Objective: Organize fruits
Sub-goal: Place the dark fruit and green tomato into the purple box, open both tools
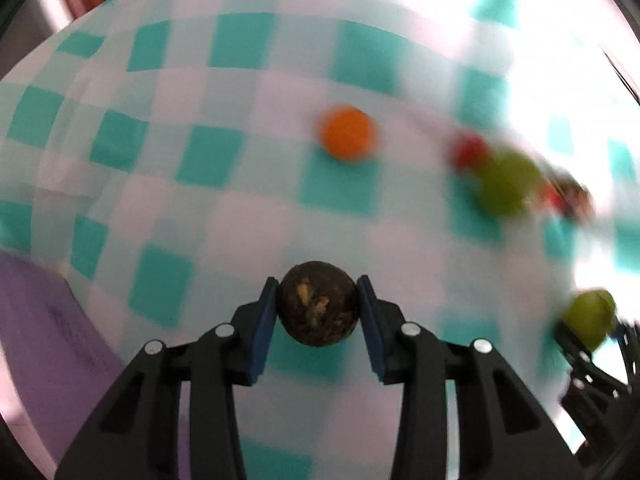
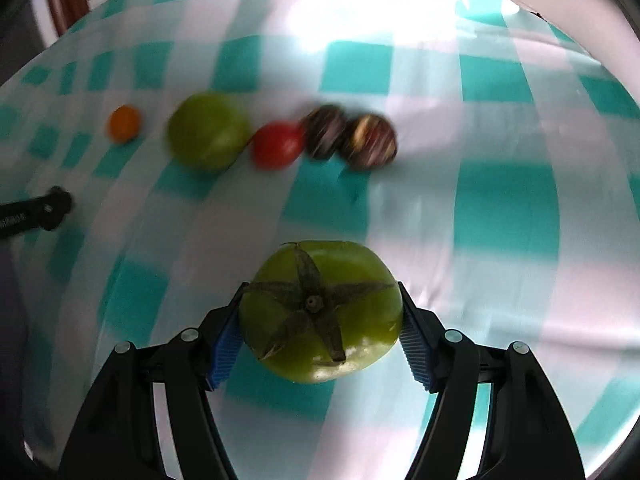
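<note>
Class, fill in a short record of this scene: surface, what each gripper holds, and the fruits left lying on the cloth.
surface: teal and white checked tablecloth
left gripper: shut on dark round fruit
right gripper: shut on green tomato
lying in a row: orange fruit, second green tomato, red tomato, two dark fruits

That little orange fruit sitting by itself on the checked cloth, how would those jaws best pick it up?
Grip the orange fruit across its widest middle, coming down from above with the jaws on either side. It looks round and smooth, so a hold off-centre would probably slip. It lies apart from the green fruit on the cloth, which leaves room for a jaw on each side.
</note>
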